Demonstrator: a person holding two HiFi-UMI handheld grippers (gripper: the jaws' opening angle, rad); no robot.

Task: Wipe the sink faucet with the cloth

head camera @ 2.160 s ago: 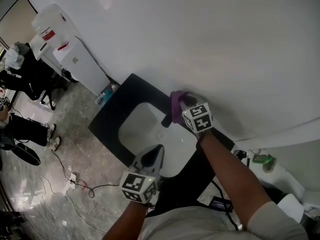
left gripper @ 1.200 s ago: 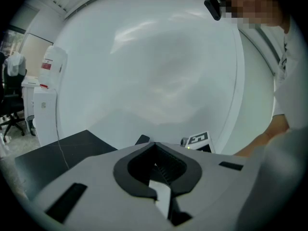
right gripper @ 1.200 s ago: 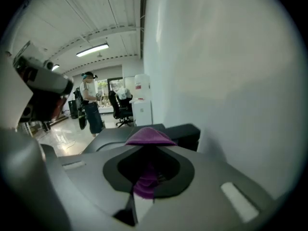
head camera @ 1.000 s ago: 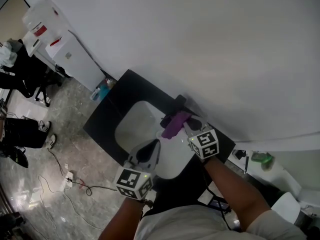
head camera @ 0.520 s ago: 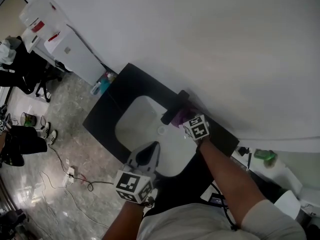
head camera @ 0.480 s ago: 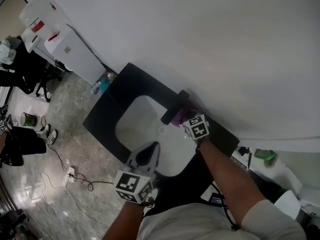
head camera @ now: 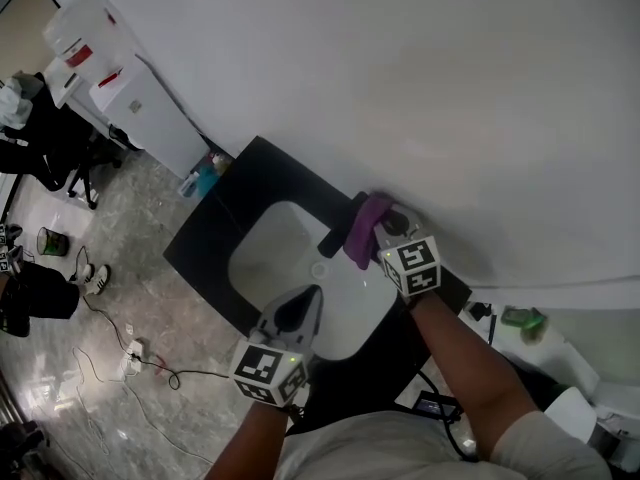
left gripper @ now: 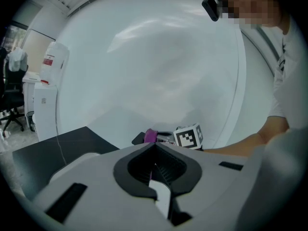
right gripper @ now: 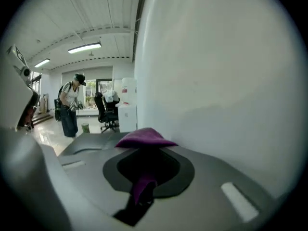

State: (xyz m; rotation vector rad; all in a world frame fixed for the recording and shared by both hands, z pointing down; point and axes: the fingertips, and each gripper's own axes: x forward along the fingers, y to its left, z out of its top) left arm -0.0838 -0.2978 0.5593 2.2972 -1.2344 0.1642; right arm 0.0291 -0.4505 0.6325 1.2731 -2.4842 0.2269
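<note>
A black faucet (head camera: pixel 335 234) stands at the back of a white sink (head camera: pixel 270 258) set in a black counter (head camera: pixel 225 218). A purple cloth (head camera: pixel 364 226) is draped over the faucet's upper part, and my right gripper (head camera: pixel 384 231) is shut on it from the wall side. In the right gripper view the cloth (right gripper: pixel 144 137) bunches at the tips of the right gripper (right gripper: pixel 144 147), with a strip hanging between the jaws. My left gripper (head camera: pixel 307 297) hovers over the sink's near edge, shut and holding nothing. In the left gripper view, the cloth (left gripper: pixel 150 135) shows beyond the left gripper (left gripper: pixel 154 146).
A white water dispenser (head camera: pixel 105 63) stands at the far left by the wall. A blue bottle (head camera: pixel 205 180) sits on the floor beside the counter. Cables (head camera: pixel 140 363) lie on the marble floor. A person (right gripper: pixel 70 109) stands by office chairs (right gripper: pixel 103 110) in the distance.
My right gripper has slid the cloth along the faucet, out toward the spout and back, and now holds it over the faucet's top. The left gripper has barely moved.
</note>
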